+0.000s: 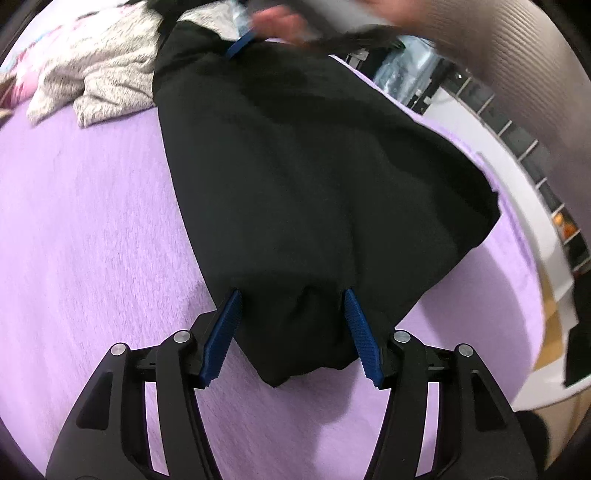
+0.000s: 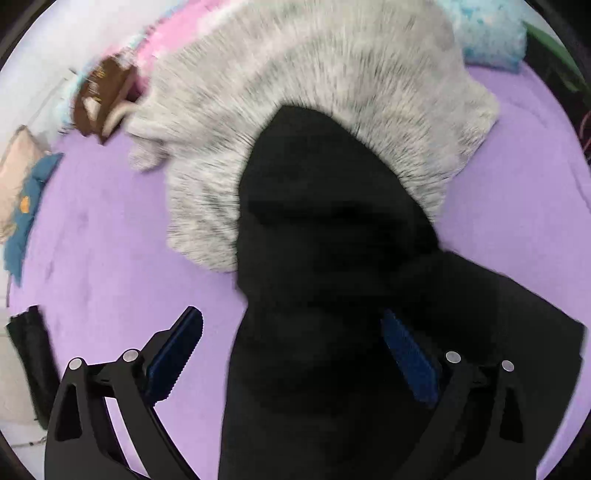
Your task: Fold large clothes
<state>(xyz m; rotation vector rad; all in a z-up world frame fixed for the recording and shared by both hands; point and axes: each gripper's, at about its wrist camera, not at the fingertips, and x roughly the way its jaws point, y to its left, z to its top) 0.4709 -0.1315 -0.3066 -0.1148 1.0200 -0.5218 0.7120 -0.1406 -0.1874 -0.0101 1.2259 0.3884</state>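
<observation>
- Left wrist view: the left claw [image 1: 291, 295] sits at the bottom centre of the frame, its blue pads [image 1: 223, 336] about half apart and pressed against a bunched end of the black garment [image 1: 295, 166], which it grips.
- From that pinched end the black garment fans out up the middle of the frame across the purple bed cover [image 1: 92, 240]. Its cloth is plain and dark with soft folds, and its right edge lies close to the right edge of the bed.
- At the upper centre a blurred hand [image 1: 277, 24] and a bit of blue pad of the right claw [image 1: 240, 46] meet the far end of the garment. A grey knitted garment [image 1: 99, 74] lies crumpled at the upper left, beside the black one.
- Right wrist view: the right claw [image 2: 291, 319] stands released, jaws spread very wide. The left pad [image 2: 173, 354] hangs over bare purple cover [image 2: 110, 240]; the right pad [image 2: 410, 354] shows against the black cloth [image 2: 332, 277].
- The black garment fills the centre and lower right, its rounded upper end lying over the grey knit [image 2: 314, 92].
- No containers show in either view.
</observation>
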